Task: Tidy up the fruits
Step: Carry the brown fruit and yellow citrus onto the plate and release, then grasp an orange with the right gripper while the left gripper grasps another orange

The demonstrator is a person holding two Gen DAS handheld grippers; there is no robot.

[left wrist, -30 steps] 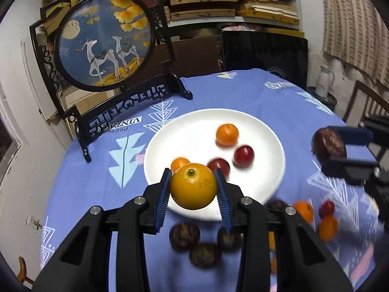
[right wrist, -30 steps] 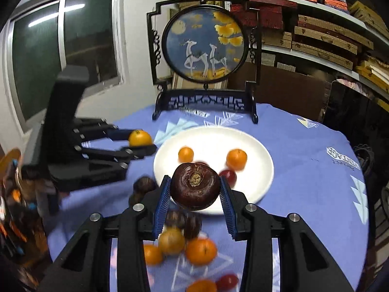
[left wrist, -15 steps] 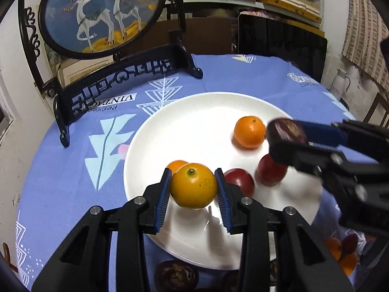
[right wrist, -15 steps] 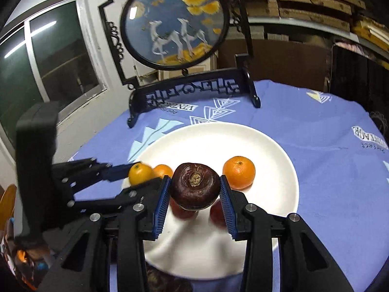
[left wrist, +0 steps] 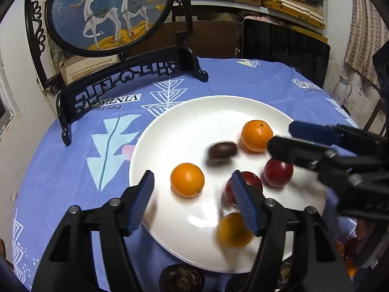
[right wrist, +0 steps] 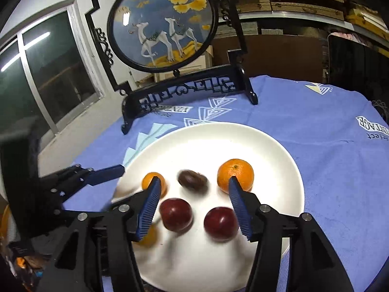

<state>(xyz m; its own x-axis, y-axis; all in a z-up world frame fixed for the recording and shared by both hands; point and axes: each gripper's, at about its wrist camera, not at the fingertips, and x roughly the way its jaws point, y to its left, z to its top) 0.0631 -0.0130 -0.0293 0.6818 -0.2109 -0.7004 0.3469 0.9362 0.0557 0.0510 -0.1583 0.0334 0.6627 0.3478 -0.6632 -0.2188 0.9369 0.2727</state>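
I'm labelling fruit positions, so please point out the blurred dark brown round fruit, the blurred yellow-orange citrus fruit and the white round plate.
Dark brown round fruit [left wrist: 222,150], left wrist view, middle of its skin.
Yellow-orange citrus fruit [left wrist: 231,233], left wrist view, its centre.
White round plate [right wrist: 218,133], right wrist view, bare far inner surface.

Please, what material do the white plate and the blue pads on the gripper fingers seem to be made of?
The white plate looks like glazed ceramic or porcelain: its smooth surface is glossy and reflects the light. It could also be melamine; the pictures cannot settle this. The blue pads on the left gripper look like matte ribbed plastic or rubber, because fine parallel ridges show along their faces.
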